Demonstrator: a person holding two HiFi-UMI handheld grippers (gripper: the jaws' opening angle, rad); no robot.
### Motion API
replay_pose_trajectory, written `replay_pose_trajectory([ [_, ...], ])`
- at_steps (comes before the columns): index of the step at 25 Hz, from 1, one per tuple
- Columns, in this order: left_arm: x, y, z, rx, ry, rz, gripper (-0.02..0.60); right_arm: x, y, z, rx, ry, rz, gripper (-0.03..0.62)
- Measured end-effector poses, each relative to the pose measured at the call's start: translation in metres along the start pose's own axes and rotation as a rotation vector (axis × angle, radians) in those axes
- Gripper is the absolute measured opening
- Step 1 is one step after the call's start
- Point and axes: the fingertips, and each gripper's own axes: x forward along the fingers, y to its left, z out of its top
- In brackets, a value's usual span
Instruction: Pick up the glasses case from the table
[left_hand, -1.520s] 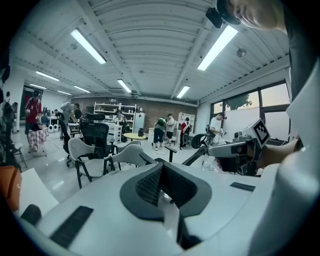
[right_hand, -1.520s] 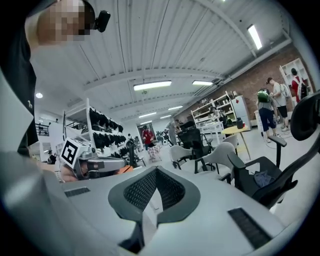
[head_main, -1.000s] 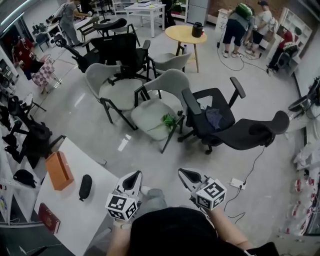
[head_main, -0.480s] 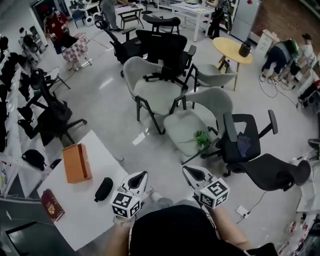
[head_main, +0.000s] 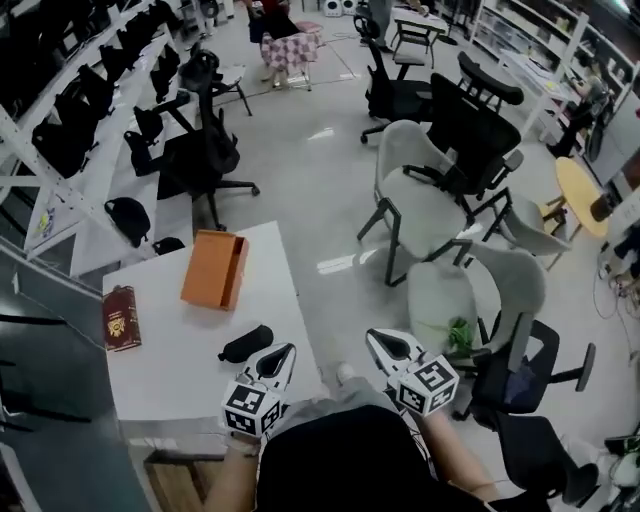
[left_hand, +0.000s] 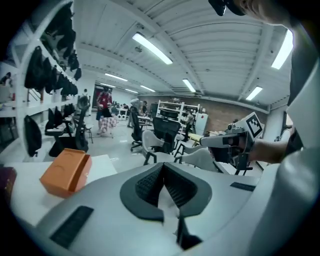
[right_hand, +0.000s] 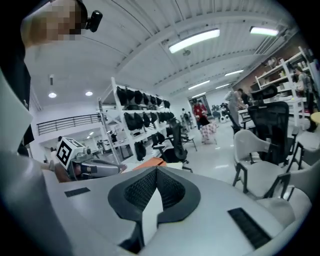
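Observation:
The black glasses case (head_main: 246, 343) lies on the white table (head_main: 180, 375), near its front right part. My left gripper (head_main: 284, 352) hovers over the table's right edge, just right of the case and apart from it, jaws shut and empty. My right gripper (head_main: 377, 339) hangs beyond the table over the floor, shut with nothing in it. In the left gripper view the jaws (left_hand: 163, 167) meet at the tip and the case is hidden. The right gripper view shows its jaws (right_hand: 156, 170) closed together too.
An orange box (head_main: 213, 268) stands behind the case, and a dark red book (head_main: 121, 317) lies at the table's left. Grey and black office chairs (head_main: 425, 205) fill the floor to the right. Shelves with black bags (head_main: 60, 130) run along the left.
The view has swung left, so the table with the case now lies close in front. Both grippers came round with it, and the left one now sits beside the case. Both stayed shut.

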Motion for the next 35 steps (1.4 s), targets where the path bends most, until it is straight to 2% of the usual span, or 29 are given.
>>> replay_pose_trajectory([
  [4, -0.029, 0.035, -0.006, -0.077, -0.022, 0.155, 0.018, 0.049, 0.018, 0.013, -0.059, 0.052, 0.148, 0.028],
  [9, -0.06, 0.06, -0.024, -0.179, -0.032, 0.329, 0.019, 0.099, 0.042, 0.017, -0.126, 0.137, 0.342, 0.028],
  [16, -0.101, 0.075, -0.052, -0.292, -0.036, 0.553, 0.02, 0.161, 0.078, -0.007, -0.212, 0.266, 0.559, 0.029],
  [21, -0.128, 0.078, -0.073, -0.36, -0.047, 0.659, 0.02, 0.194, 0.111, -0.036, -0.251, 0.355, 0.68, 0.042],
  [23, -0.142, 0.079, -0.083, -0.391, -0.049, 0.696, 0.02, 0.206, 0.126, -0.052, -0.275, 0.393, 0.726, 0.081],
  [26, -0.163, 0.08, -0.099, -0.435, -0.05, 0.755, 0.02, 0.225, 0.145, -0.082, -0.336, 0.466, 0.792, 0.196],
  [31, -0.189, 0.074, -0.121, -0.501, -0.063, 0.826, 0.02, 0.25, 0.164, -0.138, -0.472, 0.602, 0.826, 0.338],
  [35, -0.204, 0.065, -0.135, -0.547, -0.066, 0.871, 0.02, 0.267, 0.176, -0.173, -0.592, 0.662, 0.836, 0.387],
])
